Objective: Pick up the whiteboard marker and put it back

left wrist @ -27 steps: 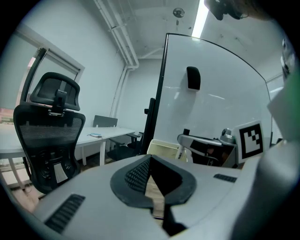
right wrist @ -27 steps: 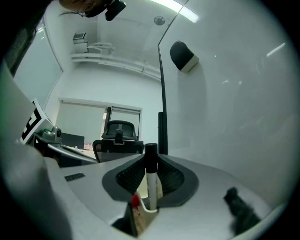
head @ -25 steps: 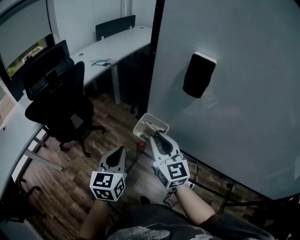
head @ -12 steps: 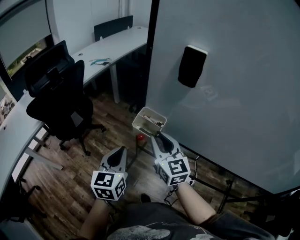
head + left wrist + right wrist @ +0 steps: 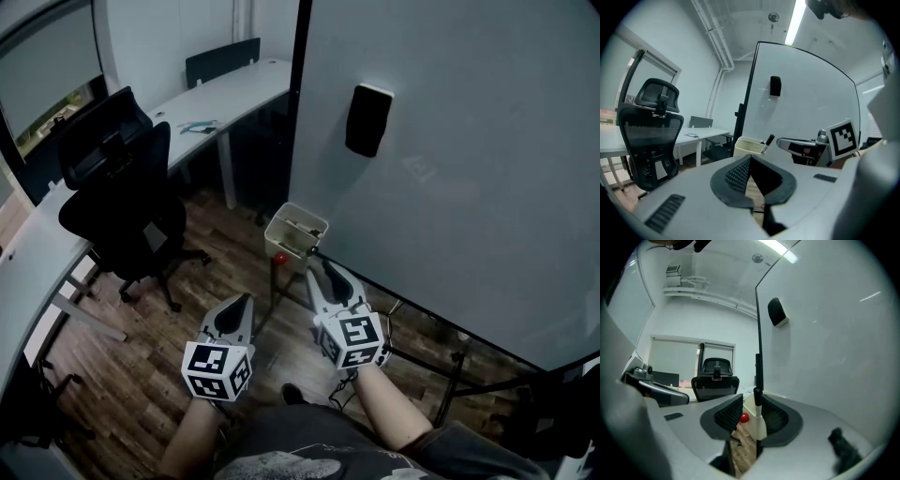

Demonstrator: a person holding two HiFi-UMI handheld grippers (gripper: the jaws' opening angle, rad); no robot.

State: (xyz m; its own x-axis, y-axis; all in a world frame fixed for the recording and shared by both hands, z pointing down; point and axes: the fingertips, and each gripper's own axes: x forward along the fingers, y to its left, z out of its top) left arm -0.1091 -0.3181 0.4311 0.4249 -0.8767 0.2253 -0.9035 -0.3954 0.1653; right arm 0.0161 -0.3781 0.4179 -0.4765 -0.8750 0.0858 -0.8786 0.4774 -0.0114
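Note:
The whiteboard marker, white with a black cap, stands upright between the jaws of my right gripper. It rests against the right pad, and a gap shows between it and the left pad. The jaws stand apart, wider than the marker. In the left gripper view the marker leans at the near corner of the white tray, right by the right gripper's tip. In the head view the right gripper points at the tray. My left gripper hangs lower left, its pads together and empty.
The tray hangs at the lower left corner of a large whiteboard that carries a black eraser. A red ball sits below the tray. An office chair and a long desk stand left. The board's stand legs cross the wooden floor.
In the head view the board, eraser and tray have slid up and left. The right gripper's tips have gone from over the tray's rim to just short of it. The left gripper is unmoved.

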